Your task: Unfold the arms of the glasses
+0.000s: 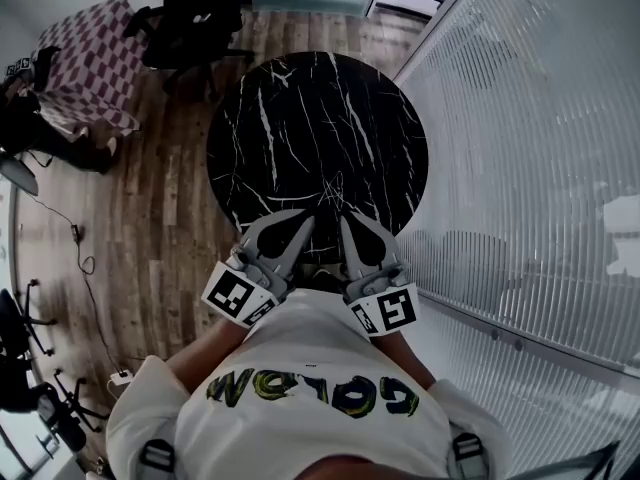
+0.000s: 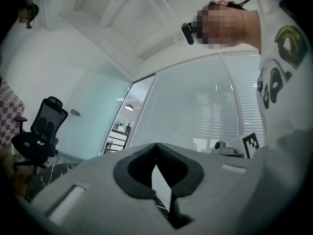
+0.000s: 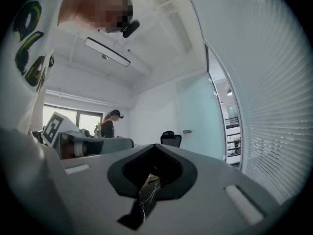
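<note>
Two hand-held grippers, grey moulded plastic with dark-lined teardrop openings.

1. left gripper: jaws pressed together at the tips, nothing between them. Its own view confirms the closed seam.
2. right gripper: jaws likewise pressed together and empty. In the head view it lies just beside the left one, and both point over the near edge of the table.
3. marker cubes, white with black square patterns: one on the left gripper, one on the right gripper.
4. table: round, glossy black stone with white veining. Its full outline shows only in the head view; the gripper views catch slivers of it through the jaw openings.
5. glasses: not made out in any view.
6. floor: wood-grain planks, head view only.
7. checked cloth: pink and white squares.
8. office chair: black, mesh-backed.
9. glass wall: pale, finely ribbed.
10. ceiling light: long bar, right gripper view only.
11. standing person: distant, right gripper view only.
12. shirt: white cloth with yellow-green lettering.
</note>
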A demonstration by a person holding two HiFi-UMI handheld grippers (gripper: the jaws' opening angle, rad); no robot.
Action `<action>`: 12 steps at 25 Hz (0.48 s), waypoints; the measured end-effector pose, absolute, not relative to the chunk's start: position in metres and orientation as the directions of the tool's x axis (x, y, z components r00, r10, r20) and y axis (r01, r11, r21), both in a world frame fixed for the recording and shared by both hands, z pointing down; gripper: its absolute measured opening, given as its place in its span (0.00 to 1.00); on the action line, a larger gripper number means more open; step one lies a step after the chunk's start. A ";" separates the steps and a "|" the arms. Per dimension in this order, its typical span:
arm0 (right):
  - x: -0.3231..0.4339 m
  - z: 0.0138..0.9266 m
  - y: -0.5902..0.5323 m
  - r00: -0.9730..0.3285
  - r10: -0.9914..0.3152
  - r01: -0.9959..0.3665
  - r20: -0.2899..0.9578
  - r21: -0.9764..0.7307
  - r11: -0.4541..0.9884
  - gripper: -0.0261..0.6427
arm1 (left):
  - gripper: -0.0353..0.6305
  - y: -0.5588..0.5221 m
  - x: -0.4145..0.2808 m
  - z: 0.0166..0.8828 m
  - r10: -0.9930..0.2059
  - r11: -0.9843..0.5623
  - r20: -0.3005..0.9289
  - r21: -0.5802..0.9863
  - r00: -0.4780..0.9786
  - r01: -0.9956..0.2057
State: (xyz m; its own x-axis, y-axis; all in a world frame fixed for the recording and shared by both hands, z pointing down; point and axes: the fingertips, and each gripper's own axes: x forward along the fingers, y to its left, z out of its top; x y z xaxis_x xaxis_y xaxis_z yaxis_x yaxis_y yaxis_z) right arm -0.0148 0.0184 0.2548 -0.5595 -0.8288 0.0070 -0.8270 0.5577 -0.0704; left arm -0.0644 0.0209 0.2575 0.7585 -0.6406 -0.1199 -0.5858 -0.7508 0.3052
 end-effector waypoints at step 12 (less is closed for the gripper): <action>0.026 0.255 0.003 -0.572 -0.820 -0.819 0.019 -0.076 0.569 0.04 | 0.05 0.008 -0.028 0.262 -0.657 -0.733 -0.088 0.306 0.749 -0.608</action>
